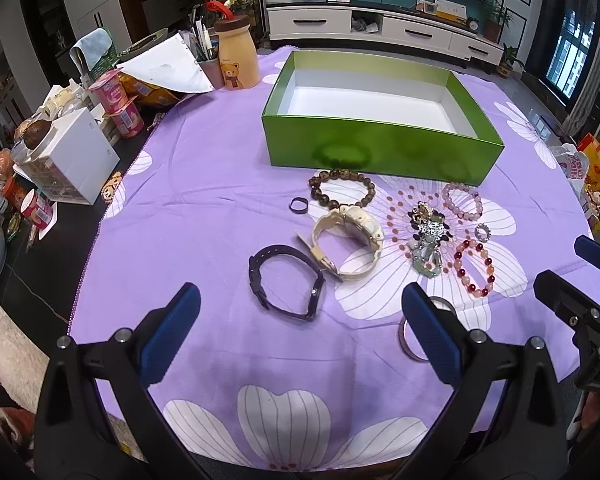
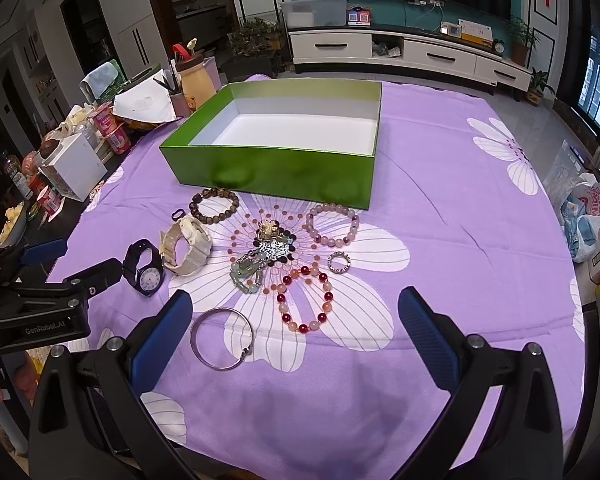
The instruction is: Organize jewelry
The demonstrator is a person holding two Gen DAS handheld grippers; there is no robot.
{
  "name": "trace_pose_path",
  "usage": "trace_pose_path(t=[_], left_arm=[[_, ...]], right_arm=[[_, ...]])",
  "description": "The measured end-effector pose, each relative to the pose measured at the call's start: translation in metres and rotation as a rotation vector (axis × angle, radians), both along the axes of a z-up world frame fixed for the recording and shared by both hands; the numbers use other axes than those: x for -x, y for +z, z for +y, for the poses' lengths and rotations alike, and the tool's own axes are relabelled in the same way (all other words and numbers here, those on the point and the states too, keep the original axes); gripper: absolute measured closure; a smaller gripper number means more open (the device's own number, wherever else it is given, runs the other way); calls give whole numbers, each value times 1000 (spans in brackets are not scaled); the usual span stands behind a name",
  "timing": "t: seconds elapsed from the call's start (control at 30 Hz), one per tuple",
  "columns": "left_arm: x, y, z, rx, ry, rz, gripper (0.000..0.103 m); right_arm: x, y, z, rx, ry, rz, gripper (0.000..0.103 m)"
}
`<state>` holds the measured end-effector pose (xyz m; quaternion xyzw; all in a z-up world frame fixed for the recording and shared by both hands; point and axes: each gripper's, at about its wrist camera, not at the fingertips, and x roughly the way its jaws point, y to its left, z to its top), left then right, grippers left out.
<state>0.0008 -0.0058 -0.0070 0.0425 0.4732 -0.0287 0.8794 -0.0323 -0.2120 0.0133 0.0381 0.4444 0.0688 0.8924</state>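
An empty green box (image 1: 380,148) (image 2: 268,170) stands on the purple flowered cloth. In front of it lie a brown bead bracelet (image 1: 342,190) (image 2: 214,203), a small black ring (image 1: 298,204), a cream watch (image 1: 350,242) (image 2: 186,246), a black watch (image 1: 286,294) (image 2: 144,268), a pink bead bracelet (image 1: 462,202) (image 2: 332,225), a brooch and jade pile (image 1: 428,236) (image 2: 260,256), a red bead bracelet (image 1: 474,266) (image 2: 306,300), a sparkly ring (image 2: 339,261) and a silver bangle (image 2: 222,338). My left gripper (image 1: 300,320) is open just short of the black watch. My right gripper (image 2: 296,324) is open around the red bracelet's near side.
Snack cups (image 1: 118,102), a white box (image 1: 74,156), a bear bottle (image 1: 236,54) and papers crowd the table's left side. Plastic bags (image 2: 584,216) sit at the right edge. A TV cabinet (image 2: 412,50) stands behind.
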Motion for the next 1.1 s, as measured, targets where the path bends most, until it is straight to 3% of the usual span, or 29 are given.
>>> trace_pose_path(t=[1.1], left_arm=[[2,-1,1,0,0,-10,2]], right_arm=[[2,-2,1,-15,9,7,1]])
